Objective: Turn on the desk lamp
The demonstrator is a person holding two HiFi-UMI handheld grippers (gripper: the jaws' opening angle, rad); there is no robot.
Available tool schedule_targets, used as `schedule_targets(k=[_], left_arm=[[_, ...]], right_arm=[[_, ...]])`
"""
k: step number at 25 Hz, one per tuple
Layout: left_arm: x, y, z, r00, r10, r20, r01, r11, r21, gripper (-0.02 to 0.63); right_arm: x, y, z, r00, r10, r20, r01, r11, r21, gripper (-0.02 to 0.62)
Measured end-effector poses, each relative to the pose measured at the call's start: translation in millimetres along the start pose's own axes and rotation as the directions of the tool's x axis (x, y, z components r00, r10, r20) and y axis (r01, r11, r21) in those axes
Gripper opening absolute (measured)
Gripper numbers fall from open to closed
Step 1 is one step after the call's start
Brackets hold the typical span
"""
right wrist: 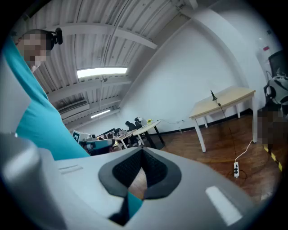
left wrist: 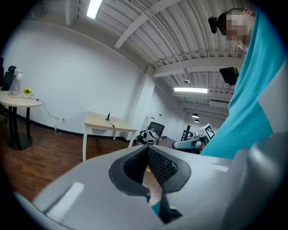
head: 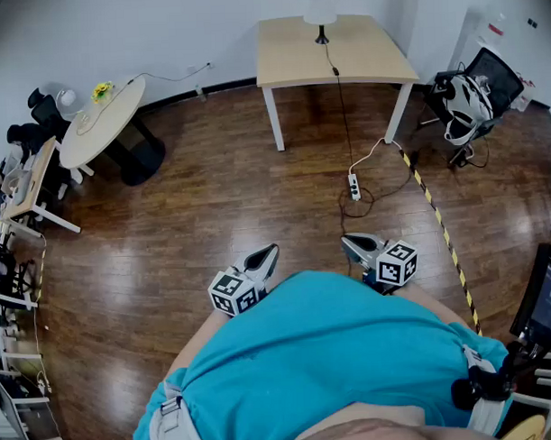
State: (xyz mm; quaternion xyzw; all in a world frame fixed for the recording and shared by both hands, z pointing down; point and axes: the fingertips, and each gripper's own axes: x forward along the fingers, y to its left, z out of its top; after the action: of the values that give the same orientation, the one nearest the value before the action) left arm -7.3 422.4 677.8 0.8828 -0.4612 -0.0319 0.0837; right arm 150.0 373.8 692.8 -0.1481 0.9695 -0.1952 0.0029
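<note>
A wide stretch of bare wooden floor (head: 212,199) lies open between the person's teal shirt (head: 325,348) and a pale table (head: 369,58) by the far white wall. It is bordered by a round table (head: 101,126) on the left and an office chair (head: 478,81) on the right, with a power strip (head: 354,186) and striped tape (head: 435,213) on the floor ahead. The desk lamp (head: 321,14) stands at the table's far edge, well apart from both grippers, and its cord (head: 342,104) trails down toward the power strip. The left gripper (head: 269,251) and right gripper (head: 348,241) sit close to the person's body, each with its jaws together at the tips and nothing between them.
</note>
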Motion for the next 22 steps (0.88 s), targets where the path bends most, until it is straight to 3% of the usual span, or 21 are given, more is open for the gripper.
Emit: schedule_targets(k=[8, 14, 18, 22], left_arm=[[41, -32, -10, 1.000, -0.004, 0.002, 0.004, 1.000, 0.008, 0.028], [73, -41, -30, 0.998, -0.013, -0.058, 0.011, 1.000, -0.028, 0.028], [81, -32, -18, 0.999, 0.014, -0.036, -0.016, 0.998, -0.057, 0.028], [76, 3, -21, 0.999, 0.009, -0.033, -0.012, 0.997, -0.080, 0.028]], right_arm=[[-45, -32, 0, 1.000, -0.005, 0.021, 0.005, 1.000, 0.003, 0.002], [-72, -63, 8, 1.000, -0.010, 0.021, 0.009, 0.999, 0.042, 0.002], [-64, -77, 5, 1.000, -0.004, 0.001, 0.003, 0.999, 0.053, 0.002], [-24, -80, 2, 0.999, -0.001, -0.034, 0.002, 0.999, 0.037, 0.002]])
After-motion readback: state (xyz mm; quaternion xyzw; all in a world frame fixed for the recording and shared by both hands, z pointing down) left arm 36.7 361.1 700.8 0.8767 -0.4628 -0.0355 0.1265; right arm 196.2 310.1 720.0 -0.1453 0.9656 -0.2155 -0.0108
